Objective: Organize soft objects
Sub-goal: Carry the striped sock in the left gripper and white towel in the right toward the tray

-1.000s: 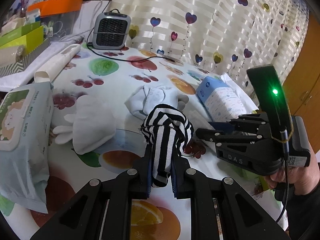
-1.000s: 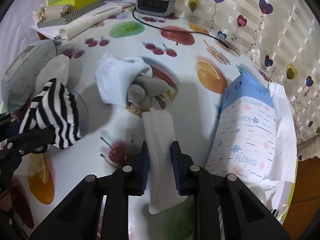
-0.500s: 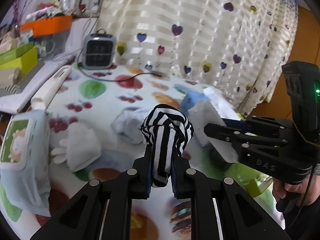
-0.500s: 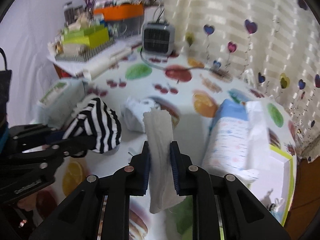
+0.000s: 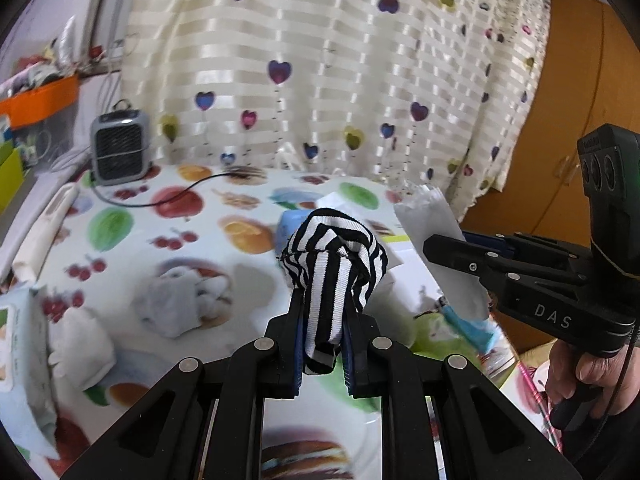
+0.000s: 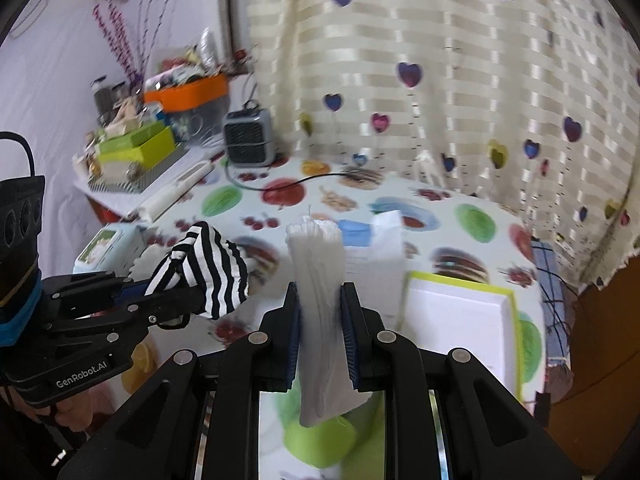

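**Both grippers hold cloth above the fruit-print tabletop**

The left gripper (image 5: 323,340) is clamped on a black-and-white striped cloth (image 5: 334,252), whose bunched end bulges above the fingertips and whose short tail hangs below them. The right gripper (image 6: 320,336) is clamped on a folded white cloth (image 6: 318,272) that stands up between its pads and droops beneath. Both pieces are off the tabletop (image 5: 192,216), side by side, the striped one to the left. On the surface lie a crumpled pale cloth (image 5: 180,300), a white mitten-like item (image 5: 82,350) beside a wet-wipe pack (image 5: 20,352), and a white box with a lime-green rim (image 6: 460,312) at the right edge. A small grey fan heater (image 5: 120,148) stands at the back by the heart-print curtain (image 5: 320,60).
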A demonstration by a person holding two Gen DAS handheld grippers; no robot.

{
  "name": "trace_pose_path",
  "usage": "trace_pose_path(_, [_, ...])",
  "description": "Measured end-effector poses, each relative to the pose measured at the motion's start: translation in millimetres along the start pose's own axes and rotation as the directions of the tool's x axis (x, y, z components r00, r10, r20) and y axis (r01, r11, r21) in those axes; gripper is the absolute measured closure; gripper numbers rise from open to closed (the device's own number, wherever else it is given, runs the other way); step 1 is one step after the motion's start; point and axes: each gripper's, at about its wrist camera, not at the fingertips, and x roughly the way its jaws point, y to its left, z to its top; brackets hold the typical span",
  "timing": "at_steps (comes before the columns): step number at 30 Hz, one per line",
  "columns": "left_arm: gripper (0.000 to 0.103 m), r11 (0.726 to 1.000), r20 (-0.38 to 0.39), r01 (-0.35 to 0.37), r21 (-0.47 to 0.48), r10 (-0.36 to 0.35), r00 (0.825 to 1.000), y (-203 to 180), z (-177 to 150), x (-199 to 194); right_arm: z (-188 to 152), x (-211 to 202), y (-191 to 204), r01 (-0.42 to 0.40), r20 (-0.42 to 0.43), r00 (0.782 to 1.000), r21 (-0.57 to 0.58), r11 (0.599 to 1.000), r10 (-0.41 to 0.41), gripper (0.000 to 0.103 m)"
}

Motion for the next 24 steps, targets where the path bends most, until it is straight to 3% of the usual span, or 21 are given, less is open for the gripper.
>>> trace_pose_path(13, [0.089, 0.996, -0.043, 0.057, 0.071, -0.054, 0.998, -55, 17, 46, -14, -13, -81, 0.064, 0.012, 0.998, 0.154, 0.986, -0.066, 0.083])
trace_pose_path(24, [0.089, 0.992, -0.159, 0.088, 0.093, -0.073, 0.985, -90, 19, 114, -38, 25, -138, 0.072, -0.093, 0.994, 0.256, 0.964, -0.049, 0.083])
